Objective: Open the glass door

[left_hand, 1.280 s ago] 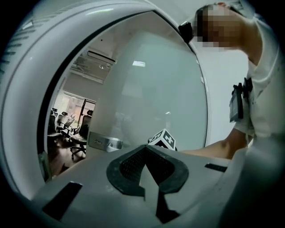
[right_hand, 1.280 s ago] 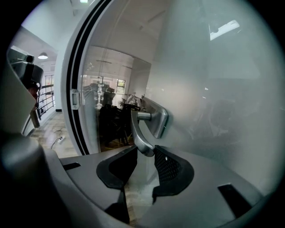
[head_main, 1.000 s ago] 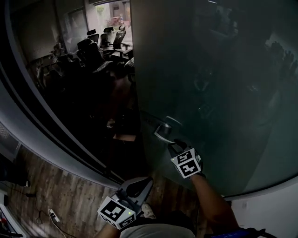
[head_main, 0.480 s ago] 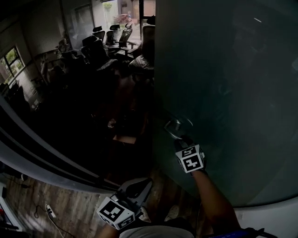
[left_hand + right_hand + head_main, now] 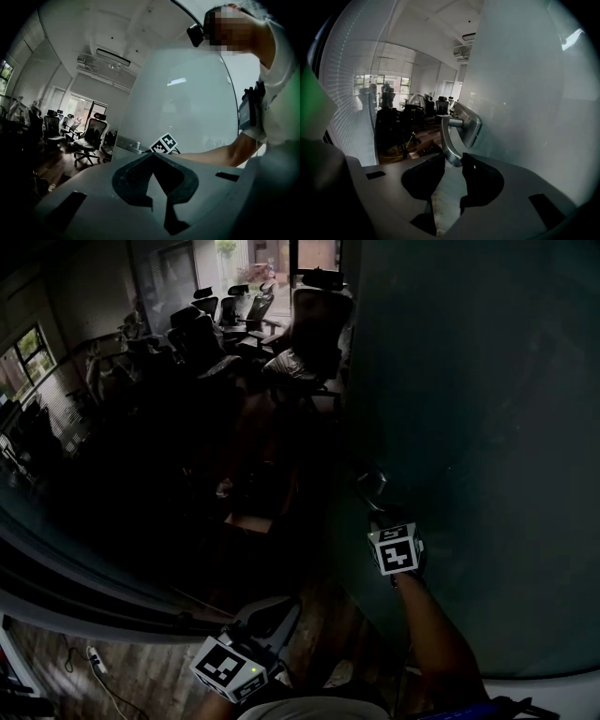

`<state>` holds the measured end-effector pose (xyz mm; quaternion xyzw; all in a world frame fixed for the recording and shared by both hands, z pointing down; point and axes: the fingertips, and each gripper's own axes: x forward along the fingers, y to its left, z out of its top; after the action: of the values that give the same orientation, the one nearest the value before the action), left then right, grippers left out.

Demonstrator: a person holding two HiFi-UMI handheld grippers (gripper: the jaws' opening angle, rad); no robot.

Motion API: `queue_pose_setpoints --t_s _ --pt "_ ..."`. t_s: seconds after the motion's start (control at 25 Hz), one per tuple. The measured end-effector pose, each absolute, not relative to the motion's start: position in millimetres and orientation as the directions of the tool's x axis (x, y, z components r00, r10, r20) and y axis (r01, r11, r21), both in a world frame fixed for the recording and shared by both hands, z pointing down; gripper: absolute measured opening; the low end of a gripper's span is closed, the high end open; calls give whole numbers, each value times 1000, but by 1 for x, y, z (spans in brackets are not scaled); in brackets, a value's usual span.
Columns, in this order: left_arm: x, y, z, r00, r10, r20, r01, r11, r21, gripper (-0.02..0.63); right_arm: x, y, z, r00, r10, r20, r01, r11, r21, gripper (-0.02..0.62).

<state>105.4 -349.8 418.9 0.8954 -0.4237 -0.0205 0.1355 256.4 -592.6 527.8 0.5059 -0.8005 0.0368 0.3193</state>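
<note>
**A:** Start with the head view. Where is the glass door (image 5: 469, 427)?

**B:** It fills the right side, frosted, and stands open, with a dark room showing to its left. Its lever handle (image 5: 371, 482) sits near the door's left edge. The right gripper (image 5: 382, 514) reaches up to the handle from the near side, with its marker cube (image 5: 396, 549) just below.

**A:** And the left gripper (image 5: 275, 613)?

**B:** It is low and near, over the wooden floor (image 5: 66, 652), well apart from the door. Office chairs (image 5: 314, 324) crowd the far end of the room.

**A:** What does the left gripper view show?

**B:** Its 2 jaws are pressed together with nothing between them. Beyond them is the door, with the other gripper's marker cube at the handle. A person's forearm (image 5: 220, 154) stretches in from the right, and office chairs stand far left.

**A:** And the right gripper view?

**B:** The 2 jaws pinch the free end of the lever handle, 1 pad on each side. The lever hangs down from its metal plate (image 5: 471, 124) on the glass, which takes up the right half of the view. The room lies far left.
</note>
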Motion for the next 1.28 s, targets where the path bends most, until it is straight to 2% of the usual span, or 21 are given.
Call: queue_pose_setpoints --t_s 0.96,1.12,1.28 --pt "97 -379 418 581 -811 70 -796 -548 257 -3 404 -721 532 -70 -829 555 -931 254 262 118" --pt "102 -383 424 577 -808 121 -808 -542 231 -3 421 -732 530 -54 -846 531 -925 243 293 119" --pt "113 -382 425 589 -800 115 -795 -548 262 -3 439 -728 518 -36 -871 490 -930 209 302 118"
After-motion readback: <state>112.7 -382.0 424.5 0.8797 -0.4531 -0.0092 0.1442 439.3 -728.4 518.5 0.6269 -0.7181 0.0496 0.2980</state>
